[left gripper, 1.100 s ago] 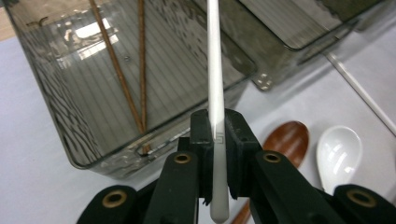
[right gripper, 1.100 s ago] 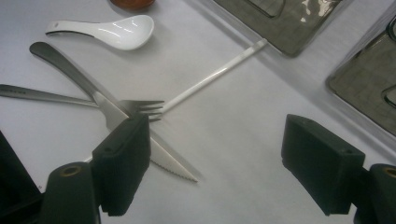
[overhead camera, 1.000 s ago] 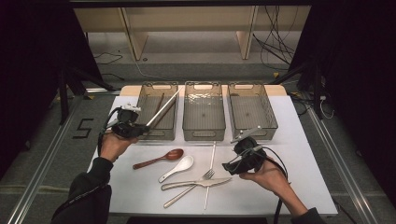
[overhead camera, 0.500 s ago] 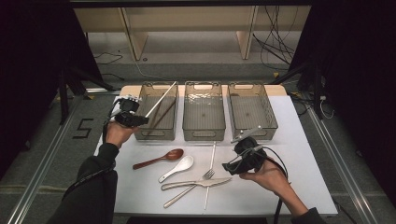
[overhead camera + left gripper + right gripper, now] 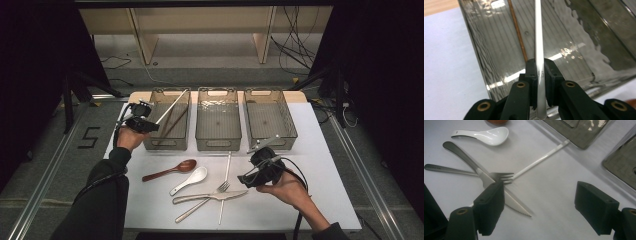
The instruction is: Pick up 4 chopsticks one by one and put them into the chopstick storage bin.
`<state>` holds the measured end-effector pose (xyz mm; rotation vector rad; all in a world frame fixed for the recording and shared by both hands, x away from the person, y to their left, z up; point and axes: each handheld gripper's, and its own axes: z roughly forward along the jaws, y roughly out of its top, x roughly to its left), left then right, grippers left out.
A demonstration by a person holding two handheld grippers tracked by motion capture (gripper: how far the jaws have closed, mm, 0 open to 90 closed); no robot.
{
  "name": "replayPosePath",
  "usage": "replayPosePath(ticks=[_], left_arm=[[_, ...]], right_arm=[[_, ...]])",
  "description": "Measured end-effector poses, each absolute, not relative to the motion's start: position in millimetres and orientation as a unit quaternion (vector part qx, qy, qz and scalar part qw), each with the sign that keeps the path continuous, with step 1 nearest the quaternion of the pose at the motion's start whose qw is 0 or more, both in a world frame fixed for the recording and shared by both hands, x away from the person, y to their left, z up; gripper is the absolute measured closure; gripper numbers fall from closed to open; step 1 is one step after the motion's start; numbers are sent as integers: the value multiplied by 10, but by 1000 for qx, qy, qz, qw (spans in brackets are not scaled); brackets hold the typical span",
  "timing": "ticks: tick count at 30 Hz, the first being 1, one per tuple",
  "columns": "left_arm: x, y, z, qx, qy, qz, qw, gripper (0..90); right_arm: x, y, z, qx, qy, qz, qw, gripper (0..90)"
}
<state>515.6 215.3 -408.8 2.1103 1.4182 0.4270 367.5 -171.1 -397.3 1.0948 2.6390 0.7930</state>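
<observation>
Meanwhile, at the left of the high view, the left gripper (image 5: 141, 123) was clenched on a white chopstick (image 5: 171, 106), its jaws pinching the stick near its lower end. The chopstick's long axis slanted up and to the right over the leftmost bin (image 5: 167, 142), where a brown chopstick (image 5: 517, 30) already lay along the floor. The right gripper (image 5: 261, 170), jaws spread wide and holding nothing, hung at lower right beside the fork (image 5: 469, 173) and knife (image 5: 484, 178), leaving the left hand far nearer the bin.

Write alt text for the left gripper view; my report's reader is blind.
The left gripper has its two black jaws shut on a white chopstick, held over a clear bin where a brown chopstick lies.
</observation>
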Motion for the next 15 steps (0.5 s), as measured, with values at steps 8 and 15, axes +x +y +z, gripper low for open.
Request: replayPosePath(ticks=[8,15], left_arm=[[5077,2080,-3921,778,522,146,316,507],[4775,2037,-3793,785,496,140,343,346]], right_arm=[[3685,-1713,-3974,369,886,267,89,252],[3739,-1683,-4004,382,882,258,98,259]])
